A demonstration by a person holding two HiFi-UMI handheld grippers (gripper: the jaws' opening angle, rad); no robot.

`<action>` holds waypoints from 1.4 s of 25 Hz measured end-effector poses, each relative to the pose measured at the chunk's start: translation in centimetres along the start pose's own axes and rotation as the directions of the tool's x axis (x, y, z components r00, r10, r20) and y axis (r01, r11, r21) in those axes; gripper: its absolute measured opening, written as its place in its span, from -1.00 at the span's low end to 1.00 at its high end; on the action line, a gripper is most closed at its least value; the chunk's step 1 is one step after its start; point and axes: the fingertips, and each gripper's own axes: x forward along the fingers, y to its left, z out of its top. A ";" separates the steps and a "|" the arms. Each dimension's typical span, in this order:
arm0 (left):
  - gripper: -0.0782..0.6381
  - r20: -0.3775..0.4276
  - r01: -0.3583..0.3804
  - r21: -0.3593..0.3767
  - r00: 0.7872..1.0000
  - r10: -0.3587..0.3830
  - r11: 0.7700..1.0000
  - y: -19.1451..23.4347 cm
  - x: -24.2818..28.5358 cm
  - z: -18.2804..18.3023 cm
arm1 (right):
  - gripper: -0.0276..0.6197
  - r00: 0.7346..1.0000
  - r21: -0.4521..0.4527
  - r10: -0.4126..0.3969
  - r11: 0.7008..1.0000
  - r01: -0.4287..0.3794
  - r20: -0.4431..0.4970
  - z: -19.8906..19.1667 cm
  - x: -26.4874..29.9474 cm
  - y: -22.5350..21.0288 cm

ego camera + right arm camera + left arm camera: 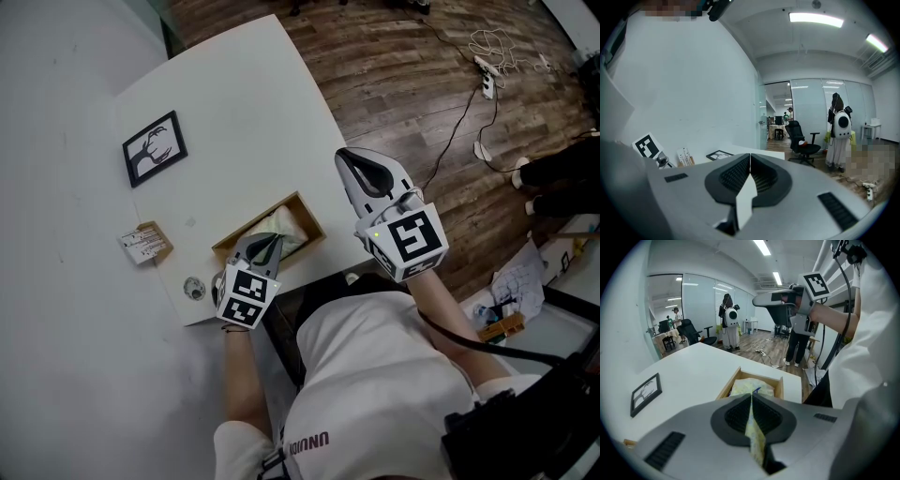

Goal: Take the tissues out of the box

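frame: we see it flat on the white tabletop, far left, well apart from the box.
card stand: small, left of the box, clear of it.
box: wooden and open-topped. Its long axis runs lower left to upper right in our head view, and it sits near the tabletop's near edge.
pack: lies in the box along the same axis. It is pale yellow and crinkled, with a small blue mark on top.
left gripper: over the box's left end, pointing steeply down, jaws closed on a tissue.
tissue: a thin pale-yellow strip, pinched edge-on between the pads and running back toward the camera.
room: we have bare tabletop beyond and to the left of the box. The tabletop's edge is close on the right.
right gripper: just right of the tabletop's right edge, over the wood floor, near level. Its jaws are closed on a white sheet.
cables: loose on the floor, far right.
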 end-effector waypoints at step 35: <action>-0.74 0.124 -0.022 0.030 0.992 0.018 0.999 0.0 -3.6 3.5 | -0.85 1.000 -0.001 0.002 1.000 -0.002 0.007 0.1 -0.2 0.8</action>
